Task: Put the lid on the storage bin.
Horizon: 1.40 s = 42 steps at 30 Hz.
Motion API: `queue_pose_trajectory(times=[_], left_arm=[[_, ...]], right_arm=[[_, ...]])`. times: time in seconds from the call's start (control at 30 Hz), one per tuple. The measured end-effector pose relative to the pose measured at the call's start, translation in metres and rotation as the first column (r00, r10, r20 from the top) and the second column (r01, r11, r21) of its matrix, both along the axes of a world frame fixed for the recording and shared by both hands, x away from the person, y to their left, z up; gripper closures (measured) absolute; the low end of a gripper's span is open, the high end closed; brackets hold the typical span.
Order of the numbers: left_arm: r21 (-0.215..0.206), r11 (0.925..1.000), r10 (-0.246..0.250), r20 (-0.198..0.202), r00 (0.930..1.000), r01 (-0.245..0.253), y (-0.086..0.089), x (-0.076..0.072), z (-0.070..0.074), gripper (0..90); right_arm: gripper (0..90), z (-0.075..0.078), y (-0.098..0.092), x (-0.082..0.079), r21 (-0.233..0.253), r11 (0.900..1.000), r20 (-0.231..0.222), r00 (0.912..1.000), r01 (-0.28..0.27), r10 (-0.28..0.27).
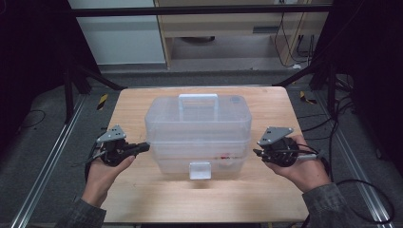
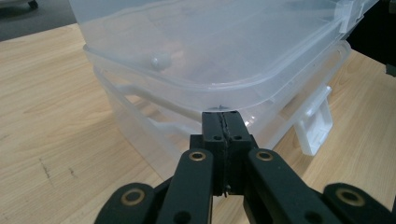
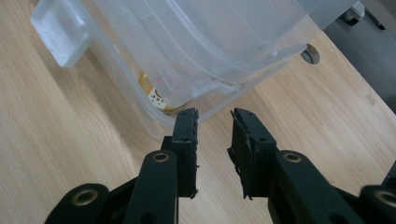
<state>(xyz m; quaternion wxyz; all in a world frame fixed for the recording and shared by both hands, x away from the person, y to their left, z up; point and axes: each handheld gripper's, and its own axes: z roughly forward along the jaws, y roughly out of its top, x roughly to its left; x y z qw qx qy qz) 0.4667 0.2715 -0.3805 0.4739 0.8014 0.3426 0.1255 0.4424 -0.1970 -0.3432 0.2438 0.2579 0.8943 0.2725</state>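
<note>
High view shows the light wooden table [image 1: 142, 190], and at its middle the clear plastic storage box with a white carry handle [image 1: 198, 128], its white front latch [image 1: 199, 170] facing the person. The left gripper [image 1: 145, 147] points at the box's left end, near the seam under the lid; in the left gripper view its jaws are pressed together with nothing between them, tips at or just short of the lid's rim [image 2: 261, 100]. The right gripper [image 1: 256, 153] sits just off the box's right end, jaws apart and empty, tips close to the base [image 3: 154, 121] without touching.
</note>
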Motion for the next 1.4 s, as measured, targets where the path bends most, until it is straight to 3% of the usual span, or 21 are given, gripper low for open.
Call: queue_pose_trajectory(times=[0.27, 0.77, 0.97, 1.17, 1.4], left_arm=[[0.003, 1.0, -0.005, -0.01, 0.9999, 0.005, 0.001, -0.003, -0.007, 89.8], [0.016, 0.9999, -0.003, 0.001, 1.0, 0.003, 0.0, -0.006, -0.01, 89.9], [0.018, 0.9998, -0.005, 0.0, 1.0, 0.005, 0.0, -0.006, -0.012, 89.9], [0.016, 0.9999, -0.003, -0.002, 1.0, 0.003, 0.0, -0.006, -0.014, 89.9], [0.025, 0.9997, -0.003, -0.007, 1.0, 0.003, 0.0, -0.007, -0.017, 89.9]], right_arm=[[70.4, -0.003, -0.003, 0.001, 0.001, 1.0, -0.005, 1.0, 0.008, -0.008], [67.2, -0.016, -0.017, 0.007, 0.023, 0.997, -0.029, 0.997, 0.072, -0.072], [61.9, -0.02, -0.025, 0.012, 0.043, 0.992, -0.028, 0.9923, 0.122, -0.121], [55.4, -0.027, -0.031, 0.018, 0.075, 0.98, -0.04, 0.9821, 0.187, -0.184], [52.0, -0.032, -0.033, 0.02, 0.08, 0.976, -0.048, 0.9792, 0.2, -0.197]])
